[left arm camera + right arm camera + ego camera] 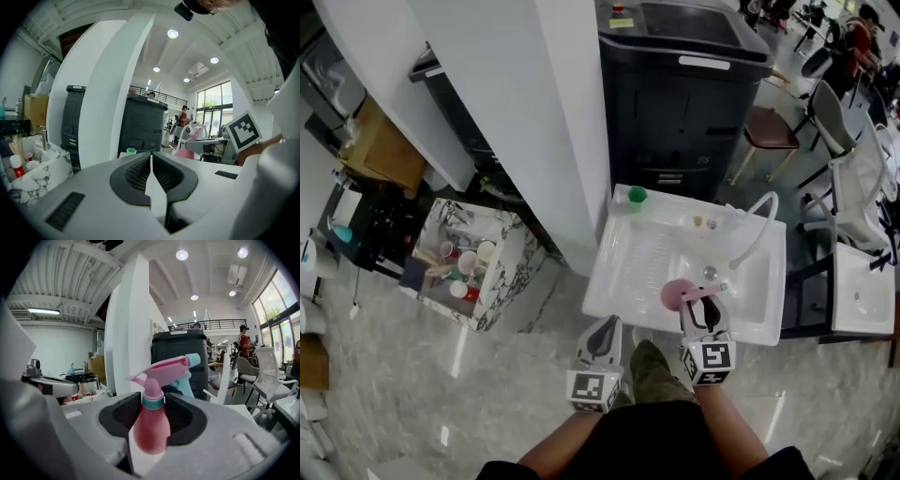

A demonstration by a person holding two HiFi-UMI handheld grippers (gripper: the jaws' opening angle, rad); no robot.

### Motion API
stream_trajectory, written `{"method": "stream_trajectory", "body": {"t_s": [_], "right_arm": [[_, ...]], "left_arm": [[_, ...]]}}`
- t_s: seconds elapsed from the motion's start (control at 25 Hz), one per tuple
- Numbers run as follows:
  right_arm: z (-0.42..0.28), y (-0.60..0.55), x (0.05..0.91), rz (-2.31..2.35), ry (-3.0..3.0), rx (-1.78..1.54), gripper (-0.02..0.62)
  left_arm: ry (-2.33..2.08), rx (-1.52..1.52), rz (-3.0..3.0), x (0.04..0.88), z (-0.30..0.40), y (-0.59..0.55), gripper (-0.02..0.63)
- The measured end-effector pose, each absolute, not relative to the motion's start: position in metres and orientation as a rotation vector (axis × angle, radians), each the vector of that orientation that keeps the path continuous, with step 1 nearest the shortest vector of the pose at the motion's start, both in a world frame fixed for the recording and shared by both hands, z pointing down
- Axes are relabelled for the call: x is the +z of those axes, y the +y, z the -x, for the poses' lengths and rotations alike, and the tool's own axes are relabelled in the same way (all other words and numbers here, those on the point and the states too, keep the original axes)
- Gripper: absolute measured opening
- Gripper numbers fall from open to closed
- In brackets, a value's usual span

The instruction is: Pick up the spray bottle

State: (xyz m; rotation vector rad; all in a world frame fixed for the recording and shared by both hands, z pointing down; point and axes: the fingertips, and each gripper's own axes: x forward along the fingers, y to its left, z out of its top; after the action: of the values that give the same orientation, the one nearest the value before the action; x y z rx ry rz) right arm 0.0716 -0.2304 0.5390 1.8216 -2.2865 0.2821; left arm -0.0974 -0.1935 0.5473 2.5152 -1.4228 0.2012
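A pink spray bottle [679,294] with a pink trigger head and a teal nozzle hangs upright over the front of the white sink unit [628,272]. My right gripper [701,306] is shut on it. In the right gripper view the pads press on the bottle [152,423] at its teal collar, and its base is hidden between the jaws. My left gripper [606,324] is beside it on the left, at the sink's front edge. Its jaws are together with nothing between them [151,157].
A green cup [637,196] stands at the sink unit's far left corner, and a white hose [757,230] curves over its right side. A tall black bin [684,84] stands behind. To the left are a white column [544,112] and a marble box of cups [502,281]. Chairs [769,131] stand at the right.
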Motion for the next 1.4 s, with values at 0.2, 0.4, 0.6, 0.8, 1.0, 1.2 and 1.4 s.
{"method": "stream_trajectory", "body": {"t_s": [0.2, 0.4, 0.6, 0.8, 1.0, 1.2, 1.4], "right_arm": [[-0.082, -0.139, 0.516, -1.844, -2.234, 0.279, 0.16], [-0.092, -0.078, 0.486, -1.885, -2.222, 0.271, 0.16], [-0.121, -0.026, 0.49, -1.964, -2.172, 0.304, 0.16], [-0.16, 0.01, 0.498, -2.004, -2.165, 0.334, 0.158], [-0.208, 0.037, 0.481, -2.071, -2.149, 0.316, 0.158], [-0.233, 0.055, 0.47, -2.091, -2.144, 0.297, 0.158], [-0.239, 0.064, 0.465, -2.087, -2.147, 0.281, 0.158]], "left_arm": [[-1.333, 0.24, -2.702, 0.514, 0.081, -0.126, 0.029], [-1.217, 0.138, -2.648, 0.498, 0.059, -0.082, 0.029], [-1.147, 0.171, -2.741, 0.499, 0.027, -0.054, 0.029], [-1.177, 0.169, -2.751, 0.486, -0.012, -0.03, 0.029], [-1.175, 0.167, -2.783, 0.482, -0.052, -0.012, 0.029], [-1.173, 0.159, -2.803, 0.471, -0.073, 0.005, 0.029], [-1.181, 0.169, -2.806, 0.472, -0.076, 0.014, 0.029]]}}
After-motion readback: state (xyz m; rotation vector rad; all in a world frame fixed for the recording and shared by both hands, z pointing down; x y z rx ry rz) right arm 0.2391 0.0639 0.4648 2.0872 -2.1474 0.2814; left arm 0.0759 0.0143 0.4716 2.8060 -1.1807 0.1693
